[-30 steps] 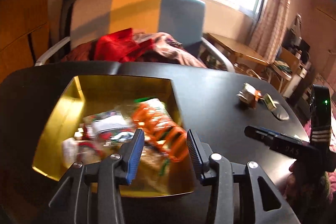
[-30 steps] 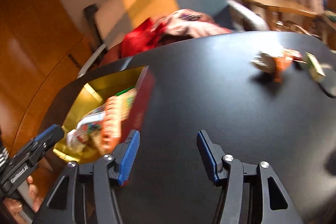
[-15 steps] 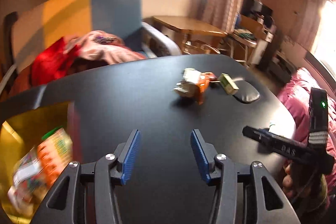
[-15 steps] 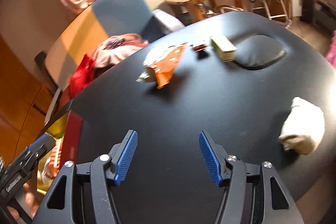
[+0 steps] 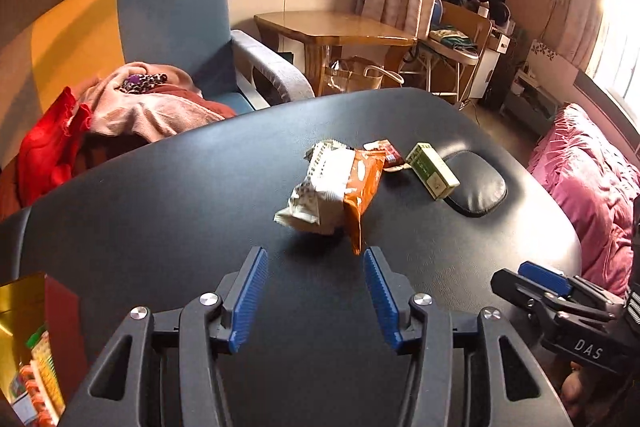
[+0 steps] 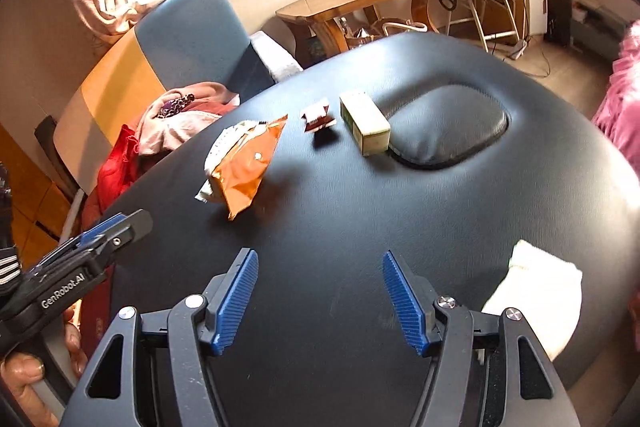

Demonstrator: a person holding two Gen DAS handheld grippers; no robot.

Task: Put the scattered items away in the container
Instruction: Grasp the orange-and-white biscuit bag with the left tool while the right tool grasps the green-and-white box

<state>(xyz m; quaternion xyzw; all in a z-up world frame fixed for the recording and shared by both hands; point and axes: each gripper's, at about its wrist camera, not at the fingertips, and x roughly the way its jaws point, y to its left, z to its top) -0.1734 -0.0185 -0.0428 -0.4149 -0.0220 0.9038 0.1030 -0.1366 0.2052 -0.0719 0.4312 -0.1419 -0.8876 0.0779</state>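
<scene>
Left claw [image 5: 314,291] gapes just short of orange packet [image 5: 362,183].

two snack packets [image 5: 334,191] – one carton [image 5: 432,175], one cloth [image 6: 532,297]

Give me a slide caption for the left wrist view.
Open left gripper faces an orange snack bag and green box on the black table.

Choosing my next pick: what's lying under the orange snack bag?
A white printed packet pokes out beneath the orange snack bag, on the table. How far it runs underneath is hidden.
</scene>
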